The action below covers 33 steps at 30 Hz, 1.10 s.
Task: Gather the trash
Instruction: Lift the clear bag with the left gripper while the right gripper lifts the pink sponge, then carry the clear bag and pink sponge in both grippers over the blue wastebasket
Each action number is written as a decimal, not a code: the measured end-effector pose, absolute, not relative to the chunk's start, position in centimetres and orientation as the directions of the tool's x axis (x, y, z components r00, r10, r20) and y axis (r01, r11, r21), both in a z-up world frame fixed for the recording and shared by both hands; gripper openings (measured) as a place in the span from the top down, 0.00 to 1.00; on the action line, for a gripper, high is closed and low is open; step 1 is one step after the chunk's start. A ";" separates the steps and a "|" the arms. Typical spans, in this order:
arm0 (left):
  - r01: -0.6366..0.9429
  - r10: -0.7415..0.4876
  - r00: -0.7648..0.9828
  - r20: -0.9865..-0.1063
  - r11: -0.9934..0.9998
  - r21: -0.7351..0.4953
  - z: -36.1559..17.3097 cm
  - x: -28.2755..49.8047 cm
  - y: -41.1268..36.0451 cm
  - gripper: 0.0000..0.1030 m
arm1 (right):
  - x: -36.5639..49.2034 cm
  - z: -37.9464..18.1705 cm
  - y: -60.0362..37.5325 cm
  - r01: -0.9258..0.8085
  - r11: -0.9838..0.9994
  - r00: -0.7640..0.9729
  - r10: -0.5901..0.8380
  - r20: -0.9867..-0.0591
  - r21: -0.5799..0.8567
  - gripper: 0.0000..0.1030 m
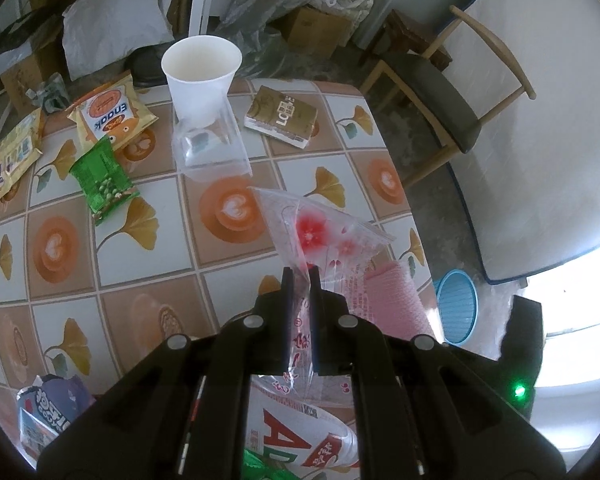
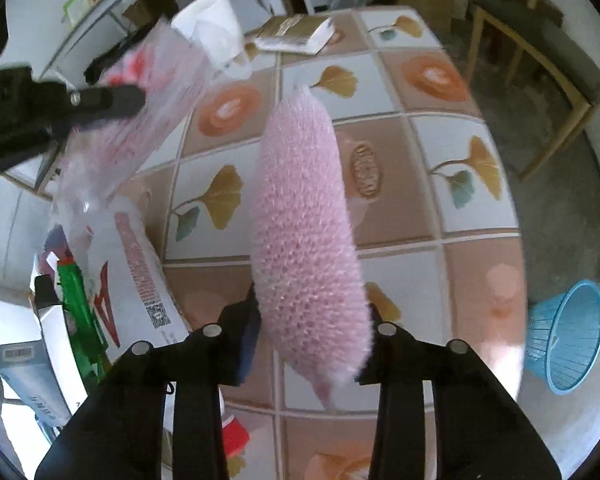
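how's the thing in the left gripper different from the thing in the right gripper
The left gripper pinches a clear plastic bag printed with red flowers, flat and see-through. The right gripper holds a pink foam net sleeve, opaque, puffy and tube-shaped. Both are lifted off the table.

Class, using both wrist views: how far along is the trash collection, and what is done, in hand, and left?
Done: nothing visibly binned; the blue basket on the floor looks empty. In hand: left gripper pinches a clear flowered bag; right gripper holds pink foam netting. Left: paper cup, green packet and snack wrapper on the table.
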<state>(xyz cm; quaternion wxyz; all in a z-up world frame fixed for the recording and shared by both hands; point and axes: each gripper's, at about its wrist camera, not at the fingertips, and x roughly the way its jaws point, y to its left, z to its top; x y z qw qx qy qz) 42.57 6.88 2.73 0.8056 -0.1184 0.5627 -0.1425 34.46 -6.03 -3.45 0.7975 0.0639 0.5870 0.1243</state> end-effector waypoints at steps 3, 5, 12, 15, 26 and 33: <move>0.108 -0.372 0.331 -0.867 0.928 -0.358 3.1 42.1 6.7 0.94 | 33.6 -2.3 -7.3 -0.113 0.959 0.315 0.281 -0.906 0.258 0.69; 0.117 -0.381 0.337 -0.861 0.924 -0.363 3.5 41.7 6.4 0.94 | 33.1 -1.7 -7.5 -0.105 0.959 0.329 0.282 -0.901 0.262 0.71; 0.148 -0.412 0.344 -0.843 0.911 -0.385 4.7 39.8 5.1 0.94 | 30.6 0.1 -8.8 -0.095 0.956 0.382 0.291 -0.877 0.276 0.72; 0.171 -0.424 0.347 -0.836 0.905 -0.389 5.3 38.7 4.4 0.94 | 29.4 1.3 -9.4 -0.099 0.955 0.400 0.296 -0.867 0.280 0.72; 0.281 -0.458 0.396 -0.796 0.885 -0.370 8.3 33.0 0.6 0.94 | 23.6 5.7 -12.8 -0.074 0.965 0.475 0.257 -0.841 0.253 0.72; 0.378 -0.525 0.408 -0.747 0.842 -0.385 9.0 28.3 -3.6 0.94 | 19.9 7.8 -16.5 -0.016 0.977 0.511 0.192 -0.838 0.215 0.72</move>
